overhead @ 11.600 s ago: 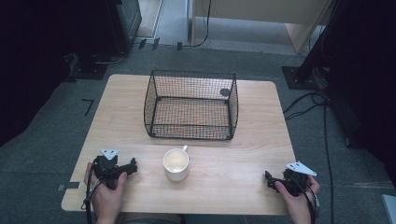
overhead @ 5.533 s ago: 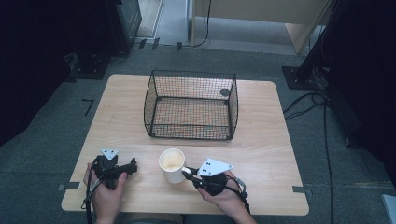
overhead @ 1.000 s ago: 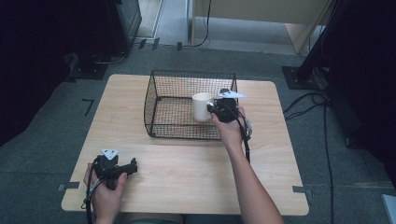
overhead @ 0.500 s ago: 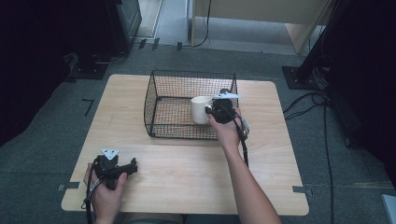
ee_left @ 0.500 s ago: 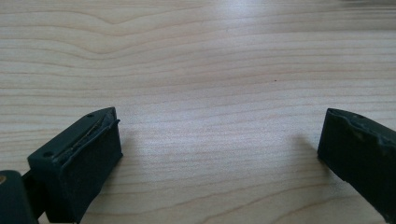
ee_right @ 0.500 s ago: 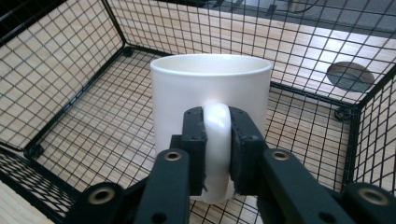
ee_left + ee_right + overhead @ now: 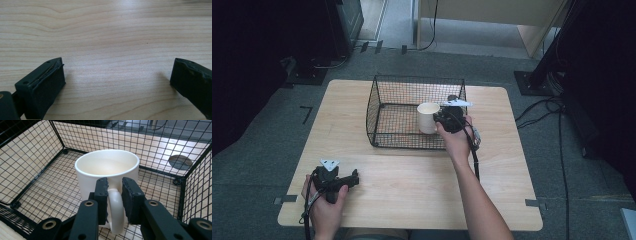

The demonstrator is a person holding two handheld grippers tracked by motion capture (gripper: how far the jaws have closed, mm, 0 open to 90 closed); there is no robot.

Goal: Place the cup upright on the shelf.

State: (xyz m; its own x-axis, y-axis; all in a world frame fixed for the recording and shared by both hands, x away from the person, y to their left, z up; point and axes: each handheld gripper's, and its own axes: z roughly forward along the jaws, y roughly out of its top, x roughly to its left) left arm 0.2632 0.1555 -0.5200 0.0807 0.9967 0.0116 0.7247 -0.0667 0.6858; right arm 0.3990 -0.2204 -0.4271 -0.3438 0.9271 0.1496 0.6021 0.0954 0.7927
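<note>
A white mug [image 7: 428, 118] stands upright inside the black wire basket [image 7: 377, 100] at its right side, with its base hidden. My right gripper [image 7: 439, 119] reaches over the basket's right wall. In the right gripper view its pads close on either side of the mug's [image 7: 107, 170] handle, and my right gripper [image 7: 114, 182] has just been easing its jaws open a little while the handle still fills the gap. My left gripper [image 7: 354, 178] rests open at the table's front left. Only bare wood lies between the jaws of my left gripper [image 7: 117, 75].
The basket's [image 7: 30, 157] wire walls surround the mug closely on the right and far sides. The wooden table [image 7: 412, 185] stretches bare in front of the basket. A round hole [image 7: 180, 162] shows in the tabletop beyond the basket's far wall. Cables lie on the floor at right.
The right gripper took the mug from the table's front and carried it into the basket. Over the last second it has settled slightly lower. The left gripper has not moved.
</note>
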